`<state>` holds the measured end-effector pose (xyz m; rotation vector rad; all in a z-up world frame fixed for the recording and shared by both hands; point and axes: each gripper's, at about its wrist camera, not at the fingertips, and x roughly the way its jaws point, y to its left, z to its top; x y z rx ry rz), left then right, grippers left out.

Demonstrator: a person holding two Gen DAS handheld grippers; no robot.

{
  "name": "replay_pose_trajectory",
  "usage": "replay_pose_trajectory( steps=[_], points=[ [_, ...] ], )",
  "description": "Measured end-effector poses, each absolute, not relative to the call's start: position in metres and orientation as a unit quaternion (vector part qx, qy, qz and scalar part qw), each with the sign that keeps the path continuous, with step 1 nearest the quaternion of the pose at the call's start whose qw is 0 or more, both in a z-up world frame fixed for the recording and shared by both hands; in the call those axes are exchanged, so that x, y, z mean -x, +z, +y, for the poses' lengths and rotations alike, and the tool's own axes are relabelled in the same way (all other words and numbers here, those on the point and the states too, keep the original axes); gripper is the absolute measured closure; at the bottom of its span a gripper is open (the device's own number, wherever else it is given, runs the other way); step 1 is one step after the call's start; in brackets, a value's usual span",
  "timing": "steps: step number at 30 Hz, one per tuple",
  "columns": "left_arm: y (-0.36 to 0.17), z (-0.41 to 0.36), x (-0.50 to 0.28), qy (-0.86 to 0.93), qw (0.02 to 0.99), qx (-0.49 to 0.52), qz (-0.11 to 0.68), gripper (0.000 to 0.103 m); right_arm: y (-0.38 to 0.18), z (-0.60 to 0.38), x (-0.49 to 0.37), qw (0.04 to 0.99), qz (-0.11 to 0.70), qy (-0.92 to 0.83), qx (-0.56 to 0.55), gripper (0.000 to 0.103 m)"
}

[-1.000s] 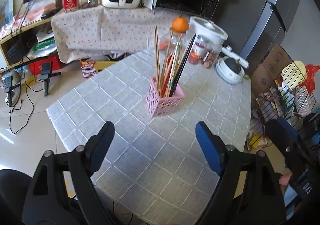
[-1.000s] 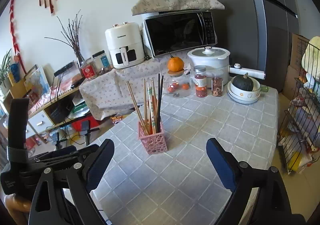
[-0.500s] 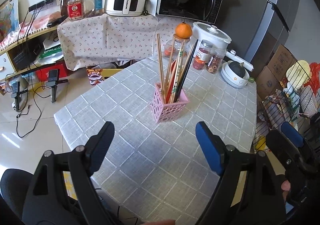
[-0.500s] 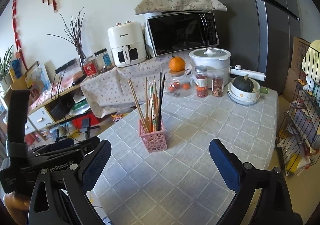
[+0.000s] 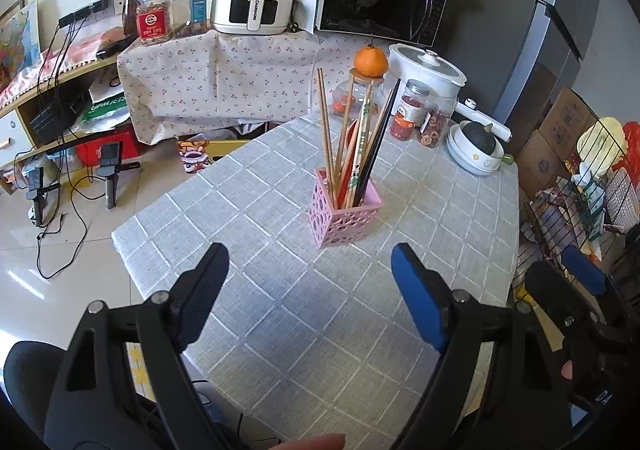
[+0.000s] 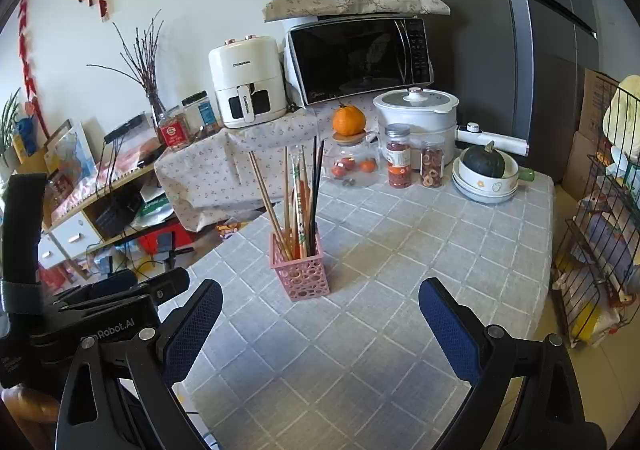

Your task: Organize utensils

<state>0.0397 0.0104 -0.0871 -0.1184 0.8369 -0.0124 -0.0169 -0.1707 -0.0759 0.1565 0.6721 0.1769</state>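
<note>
A pink perforated basket [image 5: 343, 216] stands upright mid-table on the grey checked cloth [image 5: 304, 314], and shows in the right wrist view [image 6: 300, 272] too. Several chopsticks [image 5: 352, 146] stand in it, wooden, red, patterned and black, also in the right wrist view [image 6: 298, 202]. My left gripper [image 5: 310, 278] is open and empty, above the table's near part, short of the basket. My right gripper [image 6: 320, 316] is open and empty, also short of the basket. The right gripper shows at the left view's right edge [image 5: 576, 282].
At the table's far end stand a glass jar with an orange on top [image 6: 349, 154], two spice jars [image 6: 398, 160], a white pot [image 6: 416, 118] and bowls with a squash [image 6: 486, 174]. A wire rack [image 6: 592, 242] stands right of the table. Cables lie on the floor [image 5: 60, 218] to the left.
Both grippers have pulled back and risen from the basket, which looks smaller and farther. Both stay open. The basket and chopsticks have not moved.
</note>
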Motion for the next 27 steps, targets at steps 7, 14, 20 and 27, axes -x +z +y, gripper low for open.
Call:
replay_pose_trajectory(
  steps=[7, 14, 20, 27],
  points=[
    [-0.0868, 0.0102, -0.0399, -0.012, 0.912, 0.057, 0.405, 0.020, -0.0762, -0.1702, 0.0169, 0.937, 0.330, 0.086, -0.076, 0.003],
    [-0.0893, 0.0093, -0.0419, -0.021, 0.908, 0.065, 0.412, 0.020, -0.0761, -0.1701, 0.0168, 0.937, 0.330, 0.086, -0.076, 0.003],
    [-0.0905, 0.0068, -0.0416, -0.026, 0.908, 0.066, 0.413, 0.020, -0.0774, -0.1700, 0.0164, 0.937, 0.331, 0.085, -0.075, 0.003],
    [-0.0929, 0.0051, -0.0419, -0.027, 0.907, 0.064, 0.415, 0.020, -0.0792, -0.1703, 0.0156, 0.936, 0.333, 0.084, -0.074, 0.003]
  ],
)
